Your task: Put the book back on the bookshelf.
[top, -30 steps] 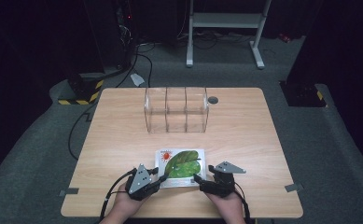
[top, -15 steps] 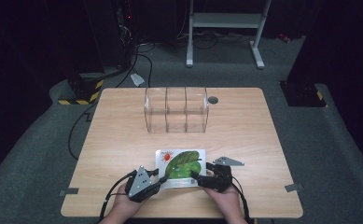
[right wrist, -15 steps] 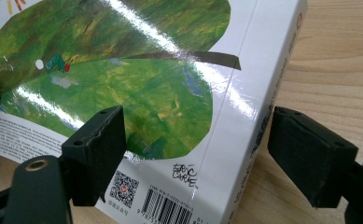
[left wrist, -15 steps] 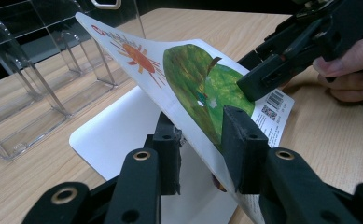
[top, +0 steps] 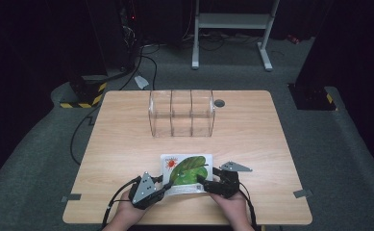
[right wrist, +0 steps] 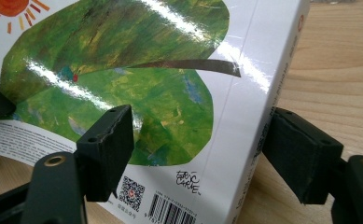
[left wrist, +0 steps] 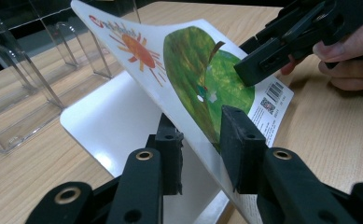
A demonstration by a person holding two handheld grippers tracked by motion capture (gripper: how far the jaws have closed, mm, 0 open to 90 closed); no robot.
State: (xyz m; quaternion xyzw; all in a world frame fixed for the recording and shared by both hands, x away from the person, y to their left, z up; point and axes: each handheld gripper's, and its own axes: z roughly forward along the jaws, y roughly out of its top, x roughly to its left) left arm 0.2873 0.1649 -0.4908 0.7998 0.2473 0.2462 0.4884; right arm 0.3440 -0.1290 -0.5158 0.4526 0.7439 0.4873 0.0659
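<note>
Two grippers work one picture book (top: 187,168) at the near table (top: 127,139) edge in the high view; left gripper (top: 161,188) at the book's near left corner, right gripper (top: 201,183) at its near right side, clear divided organizer (top: 180,113) farther back, well apart. Left gripper view: left gripper (left wrist: 202,142) clenched on the lifted back cover (left wrist: 188,70), which tilts up off the white page (left wrist: 118,121) below; other gripper's jaw tip touches the cover's right part. Right gripper view: right gripper (right wrist: 198,144) straddles the book's spine (right wrist: 263,93), jaws have just been closing, one pad on the cover, the other just beside the spine, not clearly pressing
</note>
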